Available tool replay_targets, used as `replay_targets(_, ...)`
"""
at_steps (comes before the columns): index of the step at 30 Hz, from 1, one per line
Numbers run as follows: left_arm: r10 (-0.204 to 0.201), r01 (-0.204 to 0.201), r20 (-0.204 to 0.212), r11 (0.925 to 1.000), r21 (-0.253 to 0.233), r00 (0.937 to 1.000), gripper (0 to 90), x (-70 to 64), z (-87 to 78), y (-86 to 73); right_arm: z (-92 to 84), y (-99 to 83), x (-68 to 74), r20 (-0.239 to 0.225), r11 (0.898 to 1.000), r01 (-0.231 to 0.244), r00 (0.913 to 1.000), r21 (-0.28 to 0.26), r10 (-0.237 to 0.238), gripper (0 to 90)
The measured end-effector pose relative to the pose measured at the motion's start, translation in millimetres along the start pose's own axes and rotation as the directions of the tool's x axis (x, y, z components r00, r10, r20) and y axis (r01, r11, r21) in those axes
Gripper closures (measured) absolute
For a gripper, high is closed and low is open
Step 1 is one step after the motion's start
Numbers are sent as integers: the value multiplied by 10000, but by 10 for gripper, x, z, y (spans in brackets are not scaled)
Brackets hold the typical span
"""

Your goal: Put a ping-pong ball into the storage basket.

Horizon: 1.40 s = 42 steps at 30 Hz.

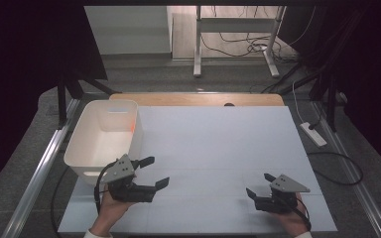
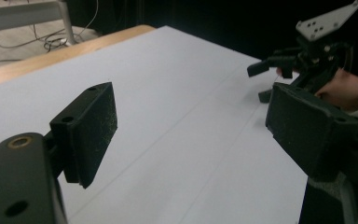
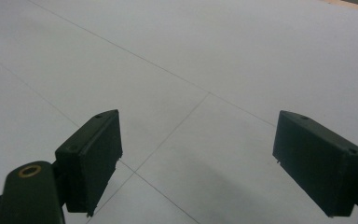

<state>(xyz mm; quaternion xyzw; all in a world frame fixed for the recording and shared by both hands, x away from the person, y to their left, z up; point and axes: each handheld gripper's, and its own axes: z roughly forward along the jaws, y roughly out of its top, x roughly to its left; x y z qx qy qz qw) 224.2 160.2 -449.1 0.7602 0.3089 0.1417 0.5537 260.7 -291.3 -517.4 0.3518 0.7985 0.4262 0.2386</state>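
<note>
Plainly, both grippers wait low over the white table (image 1: 218, 144) with nothing in hand — the left gripper (image 1: 155, 172) spread wide just beside the white bin (image 1: 82, 159) at the near left, the right gripper (image 1: 260, 184) likewise released near the right edge. The bin looks empty. Judged from this, work is between steps; any next move calls for something to reach for.

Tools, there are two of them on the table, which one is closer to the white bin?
The left tool, held right beside the white bin at the table's left edge. The right tool sits far across the white sheet. Both are open and hold nothing.
</note>
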Motion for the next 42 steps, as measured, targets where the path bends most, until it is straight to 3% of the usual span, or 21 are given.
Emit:
replay_targets(10, 300, -276, -337, 9971, 705, 9990, 173, 33, 49, -307, 3, -2, 11, -106, 10000, 81, 9999, -6, -81, 152)
replay_targets(15, 64, -32, -419, 9970, 767, 9991, 174, 84, 50, -432, 0, -3, 12, -117, 9999, 114, 9999, -6, -114, 152)
replay_targets(18, 202, -134, -616, 9939, 1093, 9979, 174, 99, 66, -482, 0, -4, 11, -166, 9999, 119, 9998, -35, -119, 151)
replay_targets(33, -233, 338, -997, 9939, 1046, 9947, 175, 211, -1, -598, 8, -13, 17, -278, 9998, 223, 9994, 2, -223, 152)
replay_targets(42, -209, 309, -1011, 9947, 982, 9947, 174, 209, -7, -606, -1, -14, 14, -279, 9997, 229, 9993, -15, -230, 152)
